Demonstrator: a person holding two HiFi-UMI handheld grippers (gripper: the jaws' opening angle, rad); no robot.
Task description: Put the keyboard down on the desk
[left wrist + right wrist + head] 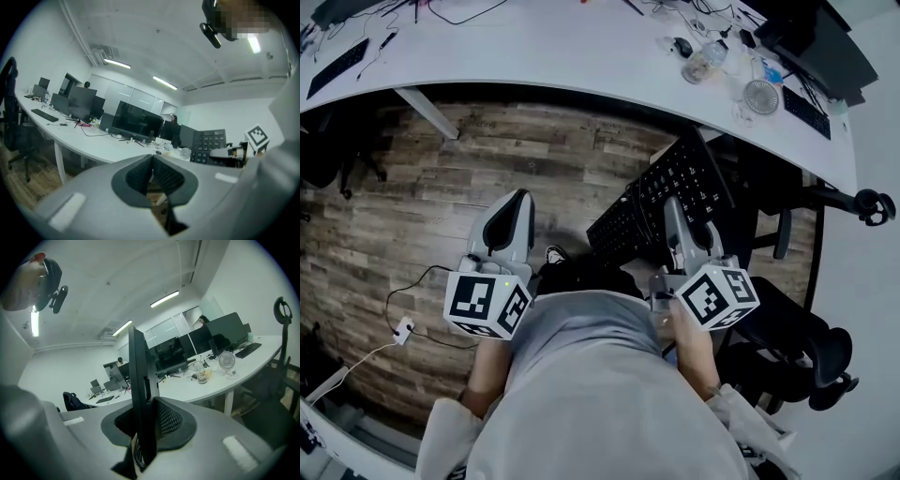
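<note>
Starting closest to the person, the left gripper [152,161] had its jaws closed together with nothing between them, and it hung idle above the wooden floor [534,159]. Just beside it, the right gripper [675,214] was clamped on the long edge of the black keyboard [689,169], about at the middle of its length. The keyboard stood on edge in the air, tilted, in front of the desk [534,47] and not yet over it.

I judged the keyboard to be light and stiff, a hard plastic body that would not bend. Its smooth edge could slip or swing in a single pinch. Taking it by the frame near the middle of the long side seemed right for balance, and the keys should be spared from pressure. It should be turned flat before it is lowered.

Farther away, on the white desk, a clear jar [705,61] stood near a small fan [760,97]. The jar seemed to hold something yellowish in its lower part. What it was I could not tell.
</note>
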